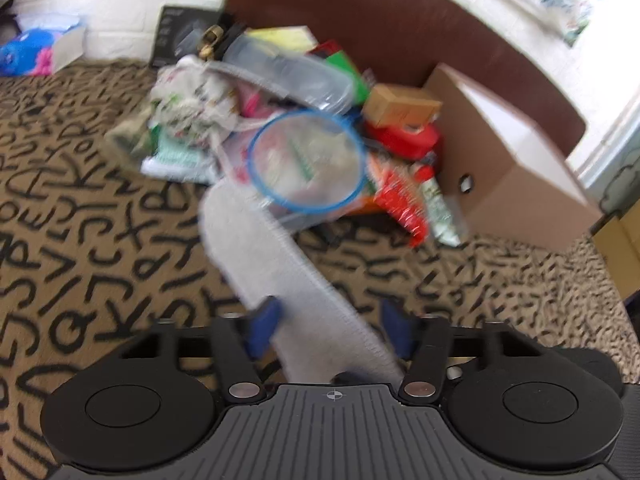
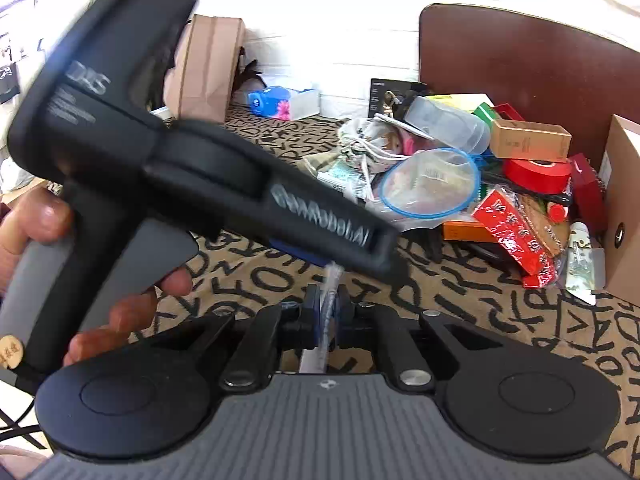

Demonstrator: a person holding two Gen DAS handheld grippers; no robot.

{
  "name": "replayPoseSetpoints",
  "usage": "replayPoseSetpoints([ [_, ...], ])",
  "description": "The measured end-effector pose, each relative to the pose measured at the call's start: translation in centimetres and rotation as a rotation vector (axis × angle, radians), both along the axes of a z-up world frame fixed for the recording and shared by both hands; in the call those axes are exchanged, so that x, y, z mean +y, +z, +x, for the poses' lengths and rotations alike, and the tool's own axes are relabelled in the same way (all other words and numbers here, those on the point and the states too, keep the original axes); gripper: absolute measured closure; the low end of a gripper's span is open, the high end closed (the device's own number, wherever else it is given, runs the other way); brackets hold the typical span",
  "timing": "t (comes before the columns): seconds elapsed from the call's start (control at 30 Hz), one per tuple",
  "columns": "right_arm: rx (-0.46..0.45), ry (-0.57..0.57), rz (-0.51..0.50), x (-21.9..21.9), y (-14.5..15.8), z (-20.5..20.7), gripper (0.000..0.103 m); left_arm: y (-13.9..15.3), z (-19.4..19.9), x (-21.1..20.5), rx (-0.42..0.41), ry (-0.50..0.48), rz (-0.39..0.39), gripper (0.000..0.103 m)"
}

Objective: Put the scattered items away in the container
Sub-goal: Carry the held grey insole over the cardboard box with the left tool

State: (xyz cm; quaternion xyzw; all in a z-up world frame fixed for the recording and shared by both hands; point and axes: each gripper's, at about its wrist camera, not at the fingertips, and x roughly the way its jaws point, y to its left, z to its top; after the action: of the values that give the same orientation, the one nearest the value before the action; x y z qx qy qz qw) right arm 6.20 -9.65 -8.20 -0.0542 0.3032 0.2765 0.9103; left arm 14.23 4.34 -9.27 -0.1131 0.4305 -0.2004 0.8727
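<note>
While right tongs (image 2: 329, 312) clamp grey cloth strip (image 1: 280, 264), left tongs (image 1: 328, 320) gape around it.

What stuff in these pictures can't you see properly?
- Left wrist view: the pile is smeared by motion blur, so its labels are unreadable.
- Left wrist view: blur hides whether the left gripper pinches the grey strip.
- Right wrist view: the left gripper's black body covers most of the strip and some carpet. The right gripper clamps it edge-on.
- Right wrist view: the cardboard box is cut off by the right edge.
</note>
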Motion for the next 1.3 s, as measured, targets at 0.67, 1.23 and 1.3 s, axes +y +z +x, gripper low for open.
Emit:
replayPoseSetpoints([
  [0.67,-0.049,-0.02,-0.017,-0.7,1.9,-1.0,0.096,3.4,-0.8,-1.1,-0.068,-0.013,-0.031,0.084],
  [1.23,-0.214,-0.11,0.09,-6.6,8.1,-1.5,0.096,11.9,-1.2,-7.1,-0.228,-0.03,-0.054,0.085],
  [1.3,-0.235,-0.124,0.096,-7.2,8.5,-1.5,0.096,12.6,-1.2,-7.9,-0.244,-0.035,-0.058,0.085],
])
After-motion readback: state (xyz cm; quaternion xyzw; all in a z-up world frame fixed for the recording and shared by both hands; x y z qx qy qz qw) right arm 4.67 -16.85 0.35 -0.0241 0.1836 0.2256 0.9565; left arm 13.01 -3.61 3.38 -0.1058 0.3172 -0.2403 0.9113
